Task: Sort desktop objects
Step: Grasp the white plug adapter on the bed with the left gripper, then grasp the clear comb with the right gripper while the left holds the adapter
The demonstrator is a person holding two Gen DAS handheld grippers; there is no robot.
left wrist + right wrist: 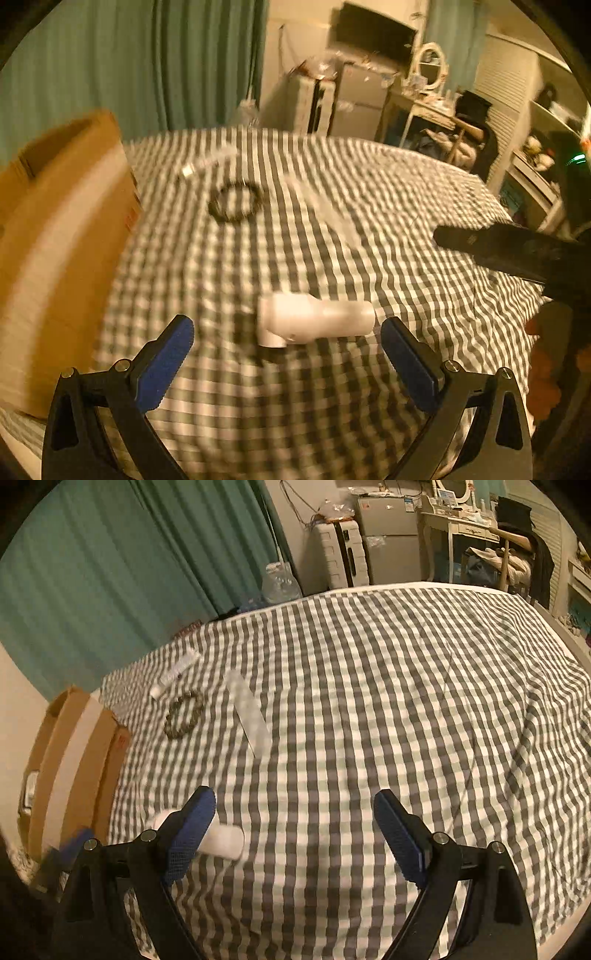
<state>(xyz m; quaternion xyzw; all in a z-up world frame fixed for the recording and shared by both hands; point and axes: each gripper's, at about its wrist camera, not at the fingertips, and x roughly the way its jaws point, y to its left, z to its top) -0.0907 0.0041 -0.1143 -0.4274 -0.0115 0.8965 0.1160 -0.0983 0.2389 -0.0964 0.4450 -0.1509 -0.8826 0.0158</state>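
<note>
Grey-and-white checked cloth [369, 701], soft and lightly creased, covers the whole work surface. On it lies a white plastic bottle [314, 319], smooth and roughly cylindrical with a stubby cap end. In the left wrist view its long axis runs left to right across the frame, cap end to the left, just ahead of the left gripper [286, 354]. That gripper's blue ribbed pads stand wide apart, with nothing between them.

Farther back sits a dark beaded bracelet [234, 203], a rough closed ring lying flat. Beside it is a clear plastic flat strip [249, 716], long and narrow, its axis running diagonally from far left to near right in the right wrist view. Beyond the bracelet rests a slim white tube [173, 675], also diagonal, its capped end pointing toward the brown cardboard box [74, 760]. The box stands open-topped at the left edge of the cloth, a pale tape band down its side.

The right gripper [295, 830] hovers over bare cloth, jaws spread wide and empty; its left pad overlaps the bottle in that view.
</note>
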